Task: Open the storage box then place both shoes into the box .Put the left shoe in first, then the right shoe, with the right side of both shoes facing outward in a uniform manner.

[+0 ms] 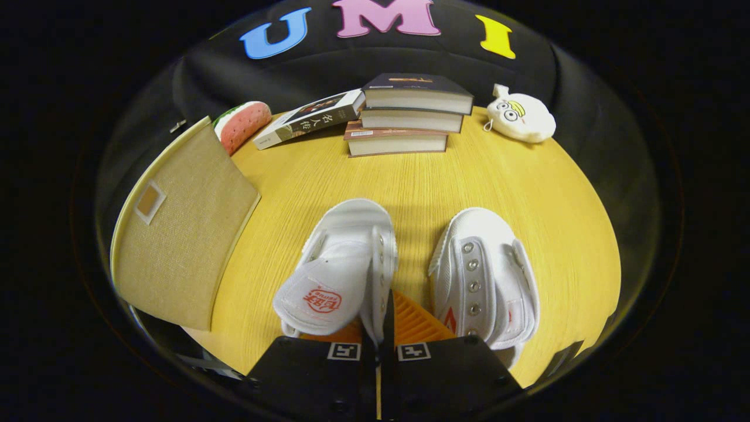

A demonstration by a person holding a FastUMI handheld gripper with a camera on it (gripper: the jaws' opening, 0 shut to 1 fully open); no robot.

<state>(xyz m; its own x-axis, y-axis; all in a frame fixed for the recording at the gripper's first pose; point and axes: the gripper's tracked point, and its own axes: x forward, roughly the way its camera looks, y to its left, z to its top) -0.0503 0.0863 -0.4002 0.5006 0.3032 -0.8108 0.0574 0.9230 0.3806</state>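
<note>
The gripper (384, 325) was clamped on the inner side wall of the left white shoe (340, 269); the storage box (181, 228) lay off to its left on the bench (410, 181).

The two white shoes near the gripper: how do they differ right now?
The left-hand shoe has its tongue flopped open, showing a red logo, and the gripper is shut on its side wall. The right-hand shoe lies free on the table, tilted so its row of metal eyelets faces up. Both are white canvas, toes pointing toward the books.
</note>
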